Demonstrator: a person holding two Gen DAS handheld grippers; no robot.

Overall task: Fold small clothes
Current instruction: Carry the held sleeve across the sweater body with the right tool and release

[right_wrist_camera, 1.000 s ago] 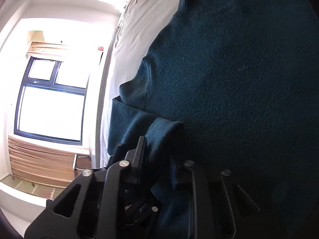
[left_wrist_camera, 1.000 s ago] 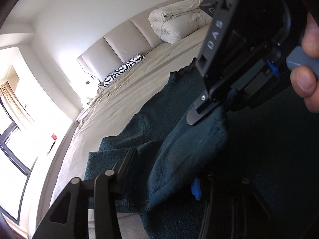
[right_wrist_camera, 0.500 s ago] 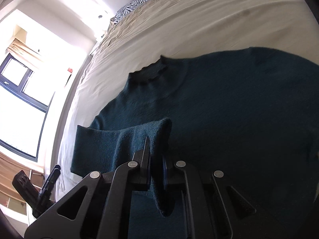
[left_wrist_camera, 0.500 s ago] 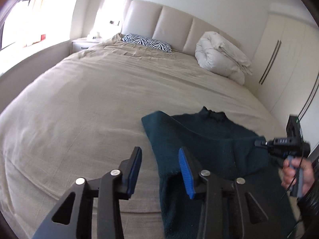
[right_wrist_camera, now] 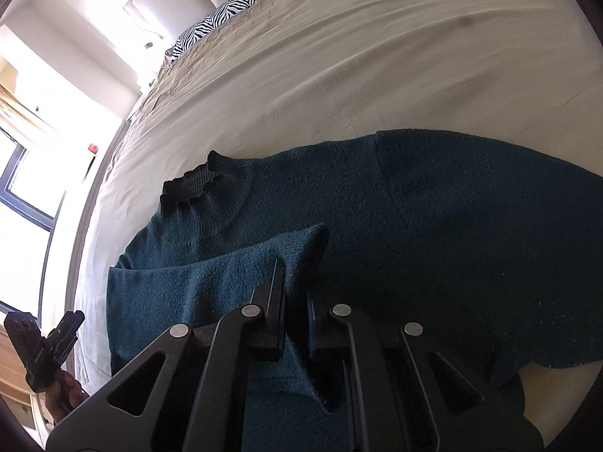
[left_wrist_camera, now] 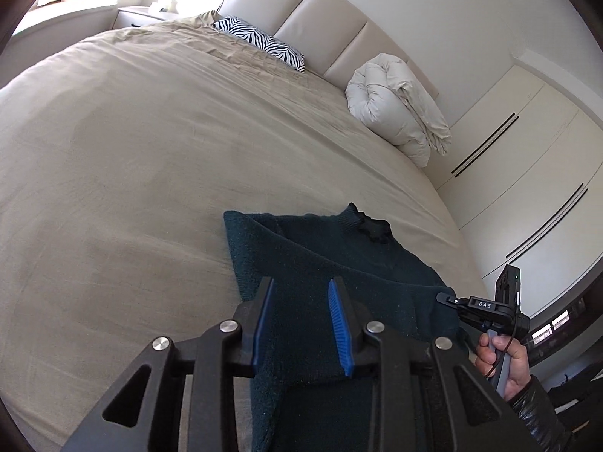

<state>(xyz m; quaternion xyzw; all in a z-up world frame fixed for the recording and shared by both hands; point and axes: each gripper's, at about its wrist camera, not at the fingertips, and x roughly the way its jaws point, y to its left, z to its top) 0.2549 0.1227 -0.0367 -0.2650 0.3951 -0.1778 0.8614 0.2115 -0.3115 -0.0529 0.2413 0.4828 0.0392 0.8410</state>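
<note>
A wide bed (left_wrist_camera: 158, 143) covered by a beige sheet fills most of both views, with a padded headboard (left_wrist_camera: 331, 34) at its far end. A white wardrobe (left_wrist_camera: 527, 173) is seen along the right side in the left wrist view, and a bright window (right_wrist_camera: 22, 203) is seen at the left edge in the right wrist view. A rolled white duvet (left_wrist_camera: 399, 109) is laid near the headboard, and a zebra-striped pillow (left_wrist_camera: 264, 43) is placed further along it.

A dark teal sweater (right_wrist_camera: 433, 233) is spread flat on the near part of the bed, its ruffled collar (right_wrist_camera: 192, 184) turned toward the headboard. One sleeve (right_wrist_camera: 211, 282) is folded across the body of the sweater.

The right gripper (right_wrist_camera: 296, 305) is clamped on the end of that sleeve, the fingers being pressed almost together with the knit pinched between them. The left gripper (left_wrist_camera: 301, 324) is held above the near edge of the sweater; its jaws are closing, a moderate gap is left between the blue pads (left_wrist_camera: 339, 324), and the cloth is seen behind that gap, not gripped. The right hand (left_wrist_camera: 501, 361) is seen around its handle at the right edge of the left wrist view.
</note>
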